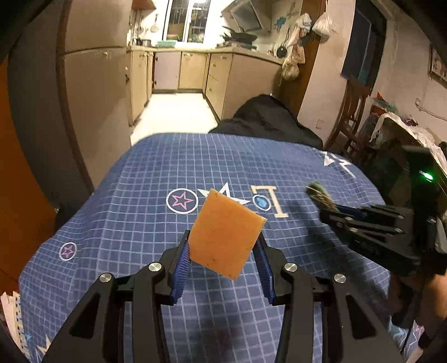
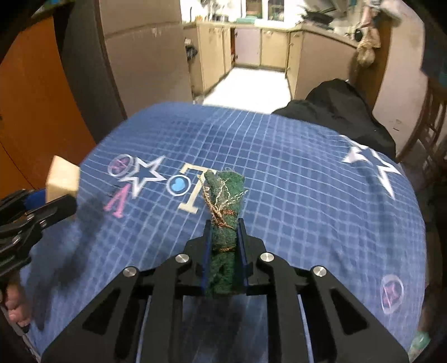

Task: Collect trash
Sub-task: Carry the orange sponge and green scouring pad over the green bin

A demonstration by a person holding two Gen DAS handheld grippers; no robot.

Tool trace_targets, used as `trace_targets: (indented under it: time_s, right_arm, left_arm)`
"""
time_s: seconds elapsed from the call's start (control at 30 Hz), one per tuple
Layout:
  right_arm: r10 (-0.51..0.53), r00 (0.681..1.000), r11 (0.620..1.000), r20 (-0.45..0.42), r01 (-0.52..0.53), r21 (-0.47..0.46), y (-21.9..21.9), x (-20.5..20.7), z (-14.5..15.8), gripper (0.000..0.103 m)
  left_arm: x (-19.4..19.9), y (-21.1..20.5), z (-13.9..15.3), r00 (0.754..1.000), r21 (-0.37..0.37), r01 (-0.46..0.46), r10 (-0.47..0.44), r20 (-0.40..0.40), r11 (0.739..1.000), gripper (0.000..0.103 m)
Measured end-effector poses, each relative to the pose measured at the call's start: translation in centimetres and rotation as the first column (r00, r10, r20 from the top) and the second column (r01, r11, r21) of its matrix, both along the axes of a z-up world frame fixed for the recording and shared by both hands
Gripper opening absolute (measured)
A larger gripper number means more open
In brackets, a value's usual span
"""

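The left gripper (image 1: 223, 245) clamps an orange sponge (image 1: 226, 234). The right gripper (image 2: 225, 237) clamps a green scouring pad (image 2: 223, 212). Both are lifted above the blue-clothed bench (image 1: 139, 195); disposal remains, with no bin visible.

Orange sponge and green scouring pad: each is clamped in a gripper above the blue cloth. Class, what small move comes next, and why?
Probably carry both off the table toward a bin; none shows here. The left gripper grips the orange sponge, the right gripper the green scouring pad.

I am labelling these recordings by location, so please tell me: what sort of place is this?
Most likely a lived-in home: a table under a blue checked tablecloth stands just outside a small kitchen. Beyond it are beige kitchen cabinets, a range hood over pans, and a wooden chair by the wall.
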State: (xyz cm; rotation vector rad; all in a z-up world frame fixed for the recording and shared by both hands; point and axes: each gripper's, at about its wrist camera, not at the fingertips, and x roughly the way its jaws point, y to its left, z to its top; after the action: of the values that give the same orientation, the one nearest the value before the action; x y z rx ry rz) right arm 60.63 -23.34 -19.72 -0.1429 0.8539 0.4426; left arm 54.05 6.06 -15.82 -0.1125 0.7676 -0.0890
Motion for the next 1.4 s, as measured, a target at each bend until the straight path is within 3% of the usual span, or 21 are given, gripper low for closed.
trace_targets:
  time_s: [0.3, 0.63, 1.17, 1.4]
  right_arm:
    - [-0.112, 0.972, 0.991, 0.208, 0.095, 0.091, -7.3, -12.9, 5.5, 0.015]
    - [-0.242, 0.922, 0.968, 0.302, 0.209, 0.138, -14.8, -22.7, 8.6, 0.015]
    - [-0.451, 0.831, 0.892, 0.327, 0.415, 0.177, -26.9, -27.2, 10.9, 0.015]
    - [-0.519, 0.796, 0.855, 0.313, 0.491, 0.169, -31.4, -28.7, 10.2, 0.015]
  left_arm:
    - [-7.8, -5.0, 3.4, 0.993, 0.024, 0.015, -0.018, 0.117, 1.0, 0.044]
    - [-14.3, -14.2, 6.3, 0.976, 0.006, 0.129, -0.128, 0.174, 0.992, 0.044]
    - [-19.2, -31.1, 10.9, 0.915, 0.03, 0.332, -0.33, 0.232, 0.943, 0.044]
    - [-20.0, -36.9, 11.4, 0.885, 0.053, 0.405, -0.406, 0.228, 0.913, 0.044]
